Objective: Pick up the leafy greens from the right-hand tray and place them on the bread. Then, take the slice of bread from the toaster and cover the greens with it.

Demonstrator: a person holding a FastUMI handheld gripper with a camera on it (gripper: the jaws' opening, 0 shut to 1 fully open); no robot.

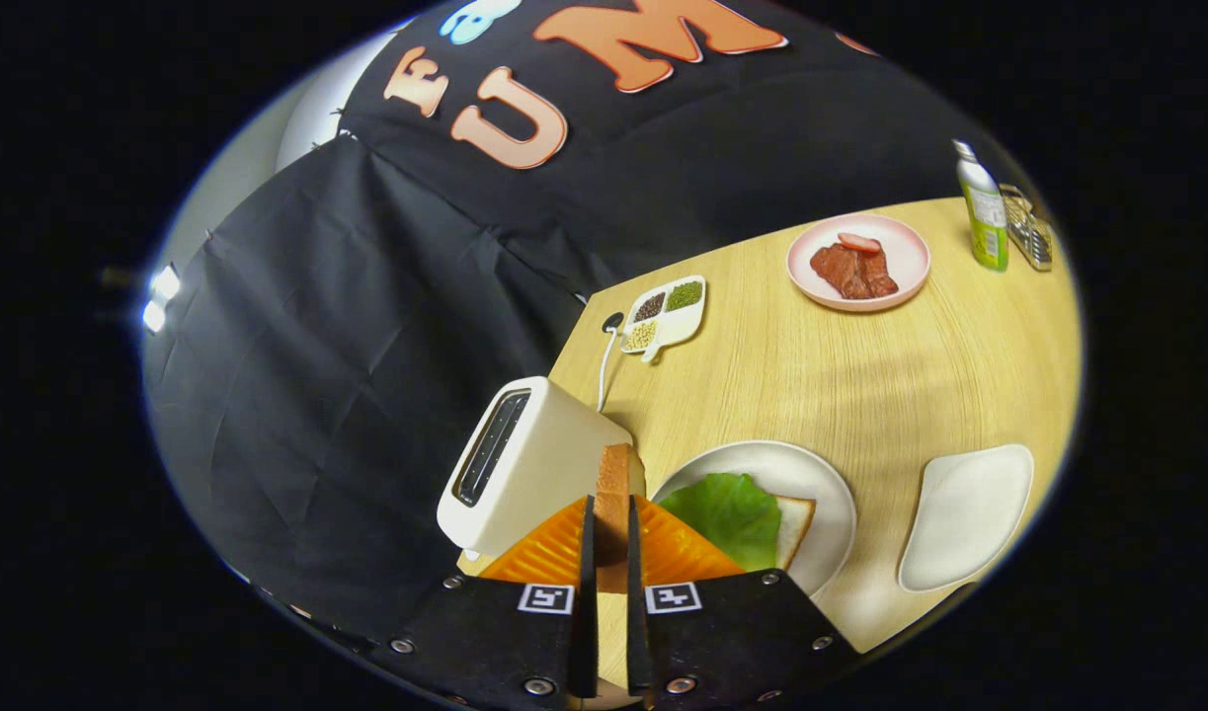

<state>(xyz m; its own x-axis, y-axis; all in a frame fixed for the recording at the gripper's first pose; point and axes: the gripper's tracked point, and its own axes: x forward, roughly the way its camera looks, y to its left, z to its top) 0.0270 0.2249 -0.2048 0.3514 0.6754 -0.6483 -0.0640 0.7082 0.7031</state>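
My gripper (611, 513) is shut on a slice of bread (613, 484), held edge-on and upright between the two orange fingers (549, 548). The white toaster (520, 464) stands just to the left of the fingers, its slot dark. To the right of the fingers a white round plate (821, 484) carries a bread slice (796, 523) with the leafy greens (730, 513) lying on top of it. The held slice is above the table between toaster and plate.
A white empty tray (964, 513) lies right of the plate. Farther off are a pink plate with meat (858, 262), a small divided dish of beans (666, 311), a green bottle (984, 212) and a clear container (1028, 232). The toaster's cord (604, 360) runs back.
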